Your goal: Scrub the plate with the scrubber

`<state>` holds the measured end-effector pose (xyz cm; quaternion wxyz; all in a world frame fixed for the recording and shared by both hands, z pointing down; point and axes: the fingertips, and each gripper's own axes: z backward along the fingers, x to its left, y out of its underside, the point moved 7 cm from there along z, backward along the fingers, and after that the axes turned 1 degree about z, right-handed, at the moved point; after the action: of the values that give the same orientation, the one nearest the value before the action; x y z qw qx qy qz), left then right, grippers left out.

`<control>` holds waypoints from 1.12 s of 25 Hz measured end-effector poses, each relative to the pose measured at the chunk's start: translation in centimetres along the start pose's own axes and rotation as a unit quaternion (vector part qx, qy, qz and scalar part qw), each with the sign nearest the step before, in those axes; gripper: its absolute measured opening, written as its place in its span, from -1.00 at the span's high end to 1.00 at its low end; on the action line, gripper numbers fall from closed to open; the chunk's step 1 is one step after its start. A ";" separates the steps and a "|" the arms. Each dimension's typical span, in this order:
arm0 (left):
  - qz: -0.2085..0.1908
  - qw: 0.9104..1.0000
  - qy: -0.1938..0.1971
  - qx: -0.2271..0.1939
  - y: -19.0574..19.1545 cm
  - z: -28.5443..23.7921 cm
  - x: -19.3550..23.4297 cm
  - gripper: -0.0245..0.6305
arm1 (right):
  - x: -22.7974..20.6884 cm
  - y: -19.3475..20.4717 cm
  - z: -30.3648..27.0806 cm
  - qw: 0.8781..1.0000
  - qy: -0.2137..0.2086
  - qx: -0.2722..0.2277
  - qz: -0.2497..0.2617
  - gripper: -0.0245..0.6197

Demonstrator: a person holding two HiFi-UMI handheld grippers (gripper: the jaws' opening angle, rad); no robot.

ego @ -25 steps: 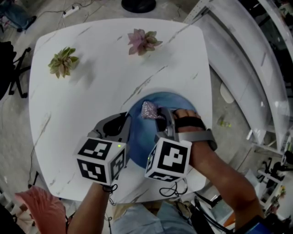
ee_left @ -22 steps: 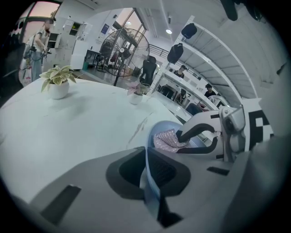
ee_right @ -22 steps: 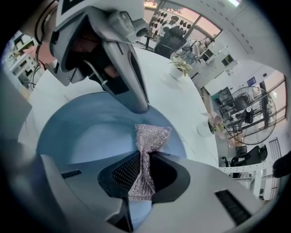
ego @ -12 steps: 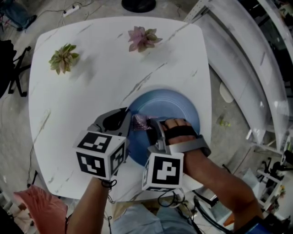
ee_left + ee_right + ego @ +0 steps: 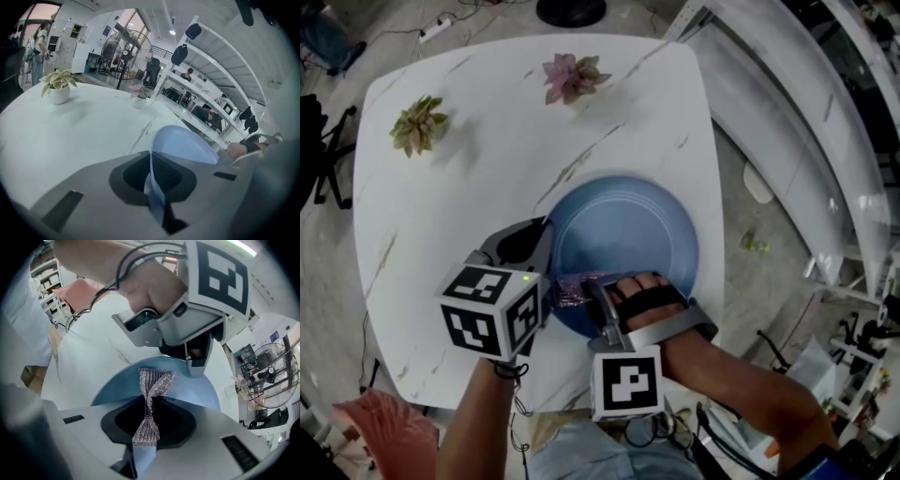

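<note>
Silvery scrubber (image 5: 157, 380) juts lengthwise from right gripper (image 5: 150, 403) toward left gripper (image 5: 154, 185) clamping plate (image 5: 187, 145).

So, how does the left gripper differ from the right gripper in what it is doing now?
The left gripper is shut on the rim of the blue plate; the right gripper is shut on the silvery mesh scrubber. The left gripper sits at the plate's left edge; the right gripper reaches over its near edge. Both are shut.

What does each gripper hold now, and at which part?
Left gripper: the blue plate, by its rim. Right gripper: the silver scrubber, pinched at its middle.
</note>
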<state>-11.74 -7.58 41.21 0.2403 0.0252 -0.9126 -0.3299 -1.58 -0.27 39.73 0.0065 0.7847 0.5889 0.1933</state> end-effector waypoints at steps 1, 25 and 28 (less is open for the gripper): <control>0.000 1.000 0.000 0.000 0.0 0.0 0.0 0.88 | 0.4 0.1 0.1 1.000 -0.006 -0.001 0.001 0.68; -0.001 1.000 -0.002 0.000 0.2 0.3 -0.1 0.88 | -0.3 8.8 2.1 0.984 -0.013 0.109 -0.139 0.69; -0.001 1.000 -0.001 0.000 0.1 0.2 -0.1 0.88 | -1.6 9.7 1.7 0.979 0.004 0.123 -0.164 0.69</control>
<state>-11.70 -7.34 41.14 0.2390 0.0254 -0.9130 -0.3297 7.57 -4.32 39.96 -0.0607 0.6712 0.7292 0.1183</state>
